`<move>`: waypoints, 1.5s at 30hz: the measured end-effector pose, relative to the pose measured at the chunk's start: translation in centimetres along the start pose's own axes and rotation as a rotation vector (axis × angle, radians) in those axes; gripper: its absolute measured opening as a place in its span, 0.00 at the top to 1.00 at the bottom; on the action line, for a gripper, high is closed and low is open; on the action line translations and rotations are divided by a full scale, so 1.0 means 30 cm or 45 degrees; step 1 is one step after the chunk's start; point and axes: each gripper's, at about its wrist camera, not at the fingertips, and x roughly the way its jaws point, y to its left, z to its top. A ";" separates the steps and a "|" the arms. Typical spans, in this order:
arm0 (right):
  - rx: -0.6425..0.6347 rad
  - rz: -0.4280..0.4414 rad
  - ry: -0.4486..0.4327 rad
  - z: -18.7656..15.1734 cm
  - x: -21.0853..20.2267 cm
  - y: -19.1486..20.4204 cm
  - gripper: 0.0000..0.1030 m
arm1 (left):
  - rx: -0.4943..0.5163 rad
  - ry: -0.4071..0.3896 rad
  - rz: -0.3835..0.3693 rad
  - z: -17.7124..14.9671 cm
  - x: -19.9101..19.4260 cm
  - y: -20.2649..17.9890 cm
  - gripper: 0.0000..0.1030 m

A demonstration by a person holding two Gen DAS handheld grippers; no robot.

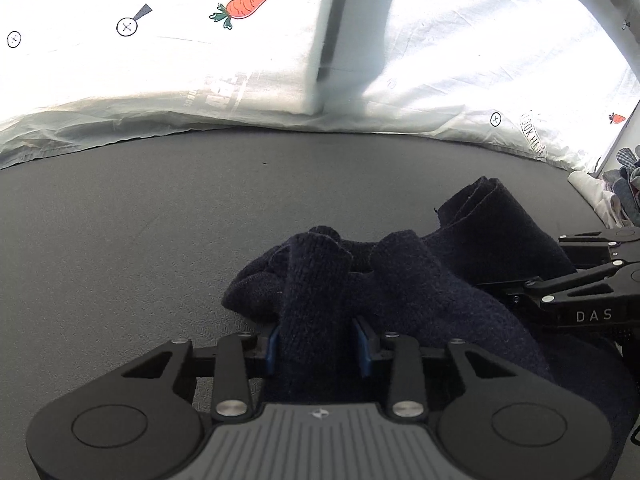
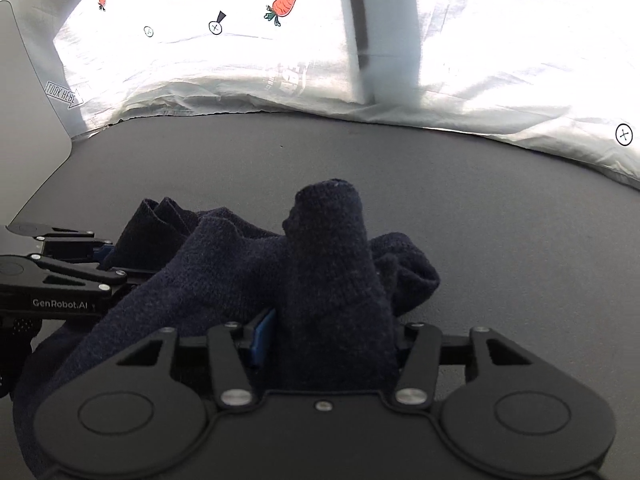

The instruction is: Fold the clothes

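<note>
A dark navy knitted garment (image 1: 420,280) lies bunched on the dark grey table (image 1: 140,220). My left gripper (image 1: 318,344) is shut on a thick fold of it, which stands up between the blue pads. My right gripper (image 2: 328,340) is shut on another fold of the same garment (image 2: 332,280), which rises as a hump between its fingers. The garment hangs slack between the two grippers. Each gripper shows at the side of the other view: the right one (image 1: 580,280) at the right edge, the left one (image 2: 60,276) at the left edge.
A white sheet printed with carrots (image 1: 248,6) hangs behind the table's far edge, with a grey post (image 1: 352,36) in front of it. A pile of other clothes (image 1: 616,196) lies at the far right. A grey panel (image 2: 28,112) stands at the left.
</note>
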 end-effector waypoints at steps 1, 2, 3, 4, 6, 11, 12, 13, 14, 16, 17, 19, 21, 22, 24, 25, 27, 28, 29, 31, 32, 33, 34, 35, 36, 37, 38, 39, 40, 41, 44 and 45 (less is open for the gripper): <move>-0.007 -0.026 -0.014 0.001 -0.016 0.021 0.62 | 0.014 -0.016 0.019 0.006 -0.019 -0.022 0.82; 0.006 -0.049 -0.033 0.001 -0.038 0.039 0.66 | -0.005 -0.043 -0.018 0.013 -0.051 -0.036 0.82; 0.025 -0.067 -0.055 0.001 -0.063 0.055 0.69 | -0.029 -0.079 -0.065 0.018 -0.088 -0.051 0.83; 0.048 -0.073 -0.083 0.001 -0.092 0.072 0.69 | -0.032 -0.113 -0.094 0.019 -0.131 -0.078 0.83; 0.064 -0.074 -0.146 -0.005 -0.157 0.114 0.71 | -0.003 -0.174 -0.127 0.013 -0.209 -0.139 0.83; 0.156 -0.105 -0.293 -0.053 -0.349 0.157 0.74 | 0.037 -0.272 -0.144 -0.031 -0.359 -0.216 0.84; 0.178 -0.106 -0.320 -0.062 -0.385 0.160 0.74 | 0.031 -0.286 -0.153 -0.036 -0.385 -0.217 0.84; 0.186 -0.112 -0.344 -0.069 -0.421 0.166 0.74 | 0.030 -0.307 -0.166 -0.041 -0.417 -0.220 0.84; 0.183 -0.122 -0.369 -0.076 -0.460 0.177 0.74 | 0.034 -0.328 -0.174 -0.045 -0.446 -0.222 0.84; 0.171 -0.145 -0.424 -0.082 -0.537 0.202 0.75 | 0.046 -0.379 -0.189 -0.044 -0.500 -0.243 0.84; 0.160 -0.161 -0.453 -0.081 -0.574 0.218 0.75 | 0.050 -0.407 -0.197 -0.044 -0.530 -0.250 0.84; 0.141 -0.196 -0.509 -0.079 -0.648 0.249 0.75 | 0.055 -0.465 -0.220 -0.043 -0.591 -0.261 0.84; 0.132 -0.230 -0.556 -0.077 -0.717 0.280 0.75 | 0.062 -0.512 -0.254 -0.042 -0.650 -0.272 0.84; 0.133 -0.246 -0.575 -0.080 -0.752 0.292 0.75 | 0.066 -0.532 -0.274 -0.042 -0.679 -0.276 0.84; 0.141 -0.280 -0.606 -0.087 -0.816 0.311 0.75 | 0.078 -0.564 -0.318 -0.046 -0.727 -0.288 0.84; 0.145 -0.298 -0.616 -0.092 -0.842 0.320 0.75 | 0.084 -0.576 -0.342 -0.050 -0.747 -0.295 0.84; 0.154 -0.347 -0.633 -0.113 -0.896 0.339 0.75 | 0.092 -0.594 -0.387 -0.059 -0.775 -0.307 0.84; 0.162 -0.374 -0.639 -0.127 -0.922 0.346 0.75 | 0.090 -0.598 -0.417 -0.066 -0.782 -0.313 0.84; 0.178 -0.398 -0.642 -0.143 -0.944 0.349 0.75 | 0.092 -0.599 -0.445 -0.072 -0.784 -0.322 0.84; 0.221 -0.442 -0.636 -0.176 -0.976 0.339 0.75 | 0.105 -0.593 -0.490 -0.090 -0.783 -0.351 0.84; 0.242 -0.462 -0.628 -0.194 -0.992 0.331 0.75 | 0.117 -0.588 -0.504 -0.098 -0.782 -0.366 0.84; 0.261 -0.481 -0.619 -0.213 -1.007 0.322 0.75 | 0.135 -0.581 -0.522 -0.114 -0.780 -0.391 0.84; 0.280 -0.497 -0.611 -0.232 -1.021 0.311 0.75 | 0.148 -0.572 -0.543 -0.128 -0.778 -0.416 0.84; 0.300 -0.514 -0.606 -0.257 -1.039 0.296 0.75 | 0.151 -0.563 -0.564 -0.141 -0.774 -0.440 0.84; 0.312 -0.529 -0.605 -0.281 -1.057 0.283 0.75 | 0.148 -0.552 -0.584 -0.151 -0.769 -0.467 0.84; 0.324 -0.543 -0.604 -0.305 -1.075 0.270 0.75 | 0.147 -0.541 -0.602 -0.161 -0.764 -0.495 0.84; 0.337 -0.555 -0.606 -0.331 -1.095 0.252 0.75 | 0.152 -0.534 -0.612 -0.173 -0.762 -0.530 0.84; 0.350 -0.560 -0.614 -0.360 -1.117 0.226 0.75 | 0.161 -0.532 -0.612 -0.183 -0.763 -0.573 0.84; 0.363 -0.566 -0.621 -0.389 -1.139 0.199 0.75 | 0.170 -0.531 -0.612 -0.194 -0.764 -0.617 0.84; 0.382 -0.566 -0.632 -0.418 -1.164 0.165 0.75 | 0.178 -0.535 -0.609 -0.201 -0.767 -0.666 0.84; 0.426 -0.533 -0.688 -0.499 -1.246 0.022 0.75 | 0.182 -0.554 -0.604 -0.218 -0.766 -0.828 0.84; 0.425 -0.519 -0.706 -0.522 -1.276 -0.034 0.75 | 0.184 -0.564 -0.598 -0.218 -0.763 -0.881 0.84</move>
